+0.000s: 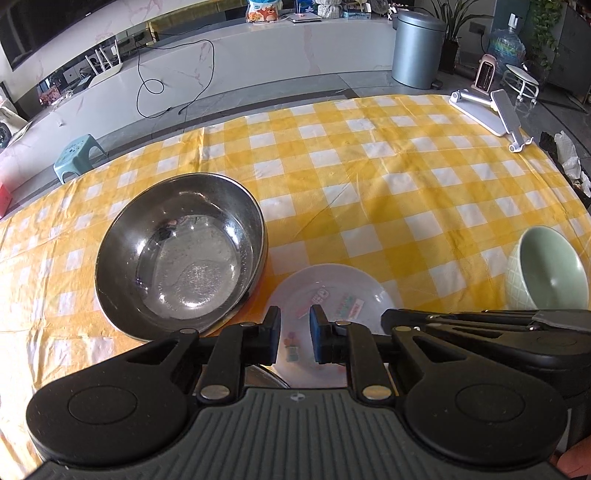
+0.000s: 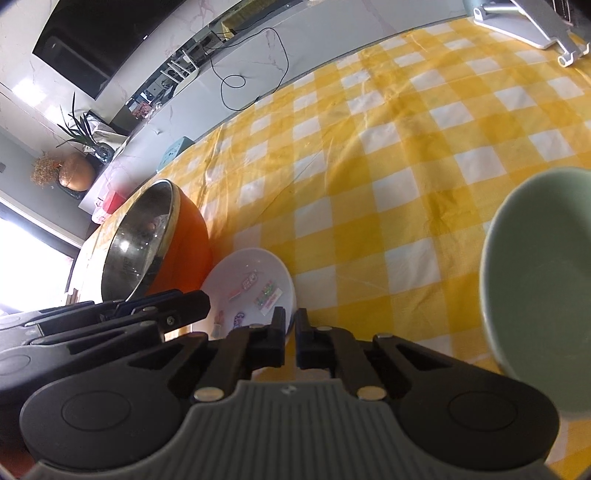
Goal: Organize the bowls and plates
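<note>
Left wrist: steel bowl point(image 1: 181, 254), white plate point(image 1: 332, 295), green bowl point(image 1: 550, 273) all empty.

No wording can be made out. The white plate point(image 2: 255, 291) carries small colourful printed motifs, too blurred to read. The snack bag point(image 1: 263, 10) at upper centre shows a cartoon only.

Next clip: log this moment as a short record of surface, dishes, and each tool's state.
surface: table with yellow checked cloth
dishes: steel bowl; white plate beside it; green bowl apart
left tool: over white plate, slightly open, nothing visibly gripped
right tool: shut, at white plate's near rim, grip unclear
other: white folding stand at far corner
</note>
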Demonstrator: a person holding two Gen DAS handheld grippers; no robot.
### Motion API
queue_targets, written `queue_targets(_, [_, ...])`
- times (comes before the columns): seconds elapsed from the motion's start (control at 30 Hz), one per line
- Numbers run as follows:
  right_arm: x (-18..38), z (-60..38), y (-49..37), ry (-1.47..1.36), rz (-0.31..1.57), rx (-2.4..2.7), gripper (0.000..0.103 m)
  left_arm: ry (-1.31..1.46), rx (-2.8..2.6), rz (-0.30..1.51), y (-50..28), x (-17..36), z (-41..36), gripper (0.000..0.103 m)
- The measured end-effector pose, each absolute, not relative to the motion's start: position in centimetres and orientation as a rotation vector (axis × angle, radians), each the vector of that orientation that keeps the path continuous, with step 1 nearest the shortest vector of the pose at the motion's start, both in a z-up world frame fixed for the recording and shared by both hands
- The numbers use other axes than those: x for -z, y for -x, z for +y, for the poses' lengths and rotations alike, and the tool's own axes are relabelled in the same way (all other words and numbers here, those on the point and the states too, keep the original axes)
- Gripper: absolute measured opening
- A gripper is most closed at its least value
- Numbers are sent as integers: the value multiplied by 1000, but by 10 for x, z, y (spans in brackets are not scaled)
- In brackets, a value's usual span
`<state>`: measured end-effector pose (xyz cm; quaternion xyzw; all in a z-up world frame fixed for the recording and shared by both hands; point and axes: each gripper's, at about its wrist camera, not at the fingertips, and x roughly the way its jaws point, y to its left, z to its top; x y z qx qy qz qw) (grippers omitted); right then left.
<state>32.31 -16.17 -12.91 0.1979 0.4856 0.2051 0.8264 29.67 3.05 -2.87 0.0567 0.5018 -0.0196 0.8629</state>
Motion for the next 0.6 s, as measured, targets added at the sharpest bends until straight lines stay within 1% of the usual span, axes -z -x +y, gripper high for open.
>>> queue_targets(0.23, [122, -177, -321, -385, 991, -363, 0, -136, 60, 1101, -303, 35, 21, 20])
queue_targets(0.43, [113, -174, -318, -299, 938, -341, 0, -172, 54, 1154, -310, 44, 13, 20])
queue_targets(0.6, [115, -171, -319, -262, 931, -353, 0, -169, 40, 1166, -315, 48, 12, 20])
